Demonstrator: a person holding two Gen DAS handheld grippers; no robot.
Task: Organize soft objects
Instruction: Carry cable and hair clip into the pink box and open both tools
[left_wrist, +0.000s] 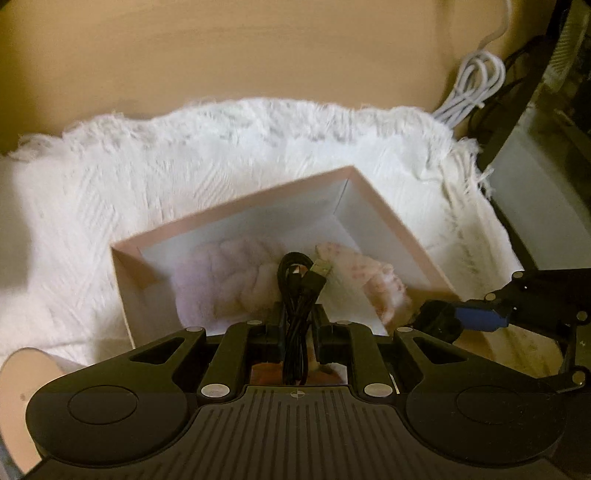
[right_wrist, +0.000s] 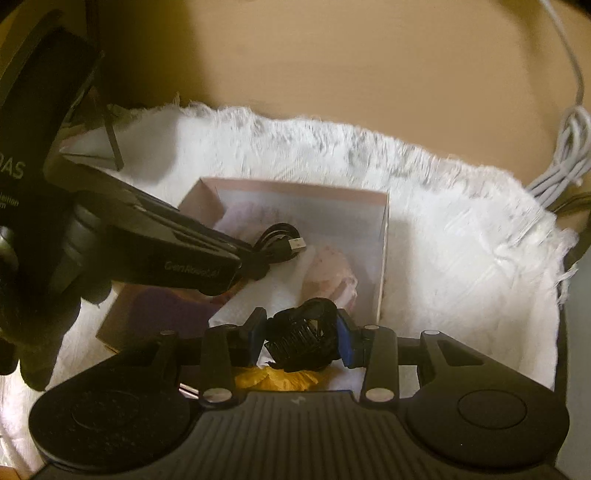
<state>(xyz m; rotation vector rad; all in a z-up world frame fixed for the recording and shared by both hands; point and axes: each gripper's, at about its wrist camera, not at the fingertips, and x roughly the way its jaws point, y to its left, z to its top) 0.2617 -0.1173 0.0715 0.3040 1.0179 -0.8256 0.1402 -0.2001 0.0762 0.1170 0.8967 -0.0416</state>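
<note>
- Left wrist view: the left gripper (left_wrist: 300, 314) is clenching a coiled black USB cable (left_wrist: 295, 291) and hovering it over the open pink box (left_wrist: 236, 206), which is sitting on a white fringed cloth (left_wrist: 110, 177). A lilac plush bundle (left_wrist: 218, 277) and a pale pink-spotted soft item (left_wrist: 376, 280) are lying inside the box.
- Right wrist view: the right gripper (right_wrist: 301, 338) is grasping a black hair claw clip (right_wrist: 303, 339), waiting just at the box's near edge beside the left tool.
- Judgement: the placing step is in hand; next, the left jaws likely need lowering and releasing the cable into free box space, then the clip following.
</note>
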